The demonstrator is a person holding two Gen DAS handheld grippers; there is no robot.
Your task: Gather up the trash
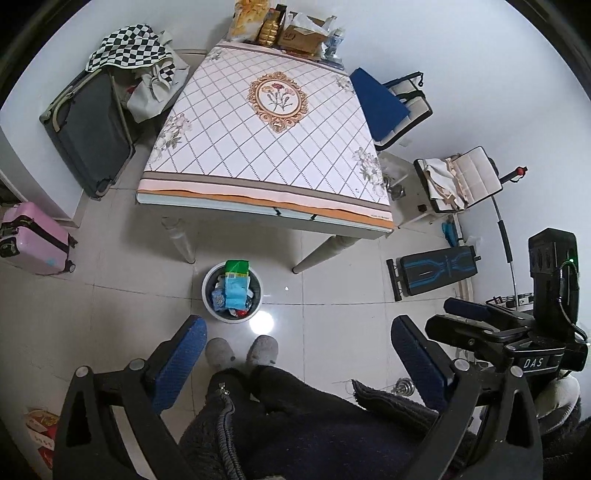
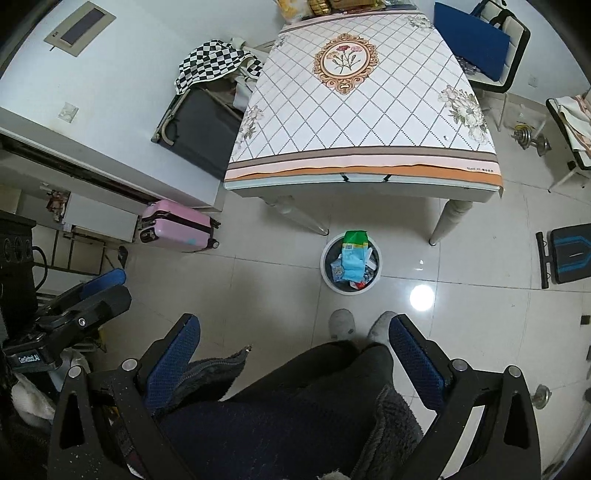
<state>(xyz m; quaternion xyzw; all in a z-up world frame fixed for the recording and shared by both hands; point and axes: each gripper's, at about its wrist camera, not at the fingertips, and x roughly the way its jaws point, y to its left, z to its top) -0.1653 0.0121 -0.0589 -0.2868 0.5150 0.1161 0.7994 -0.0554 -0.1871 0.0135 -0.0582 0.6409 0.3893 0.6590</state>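
Bare floor tiles (image 1: 332,280) open between table edge (image 1: 258,203) and slippers (image 1: 242,352). White trash bin (image 1: 232,317), stuffed with green and blue wrappers (image 1: 236,280), at frame centre below the table edge, beyond both grippers. Left gripper (image 1: 299,360) spread wide, holding nothing; right gripper (image 2: 295,356) likewise. Only in right view: wall panel (image 2: 79,27) upper left.

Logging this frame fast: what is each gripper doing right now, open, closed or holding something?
Left gripper: open, holding nothing.
Right gripper: open, holding nothing.
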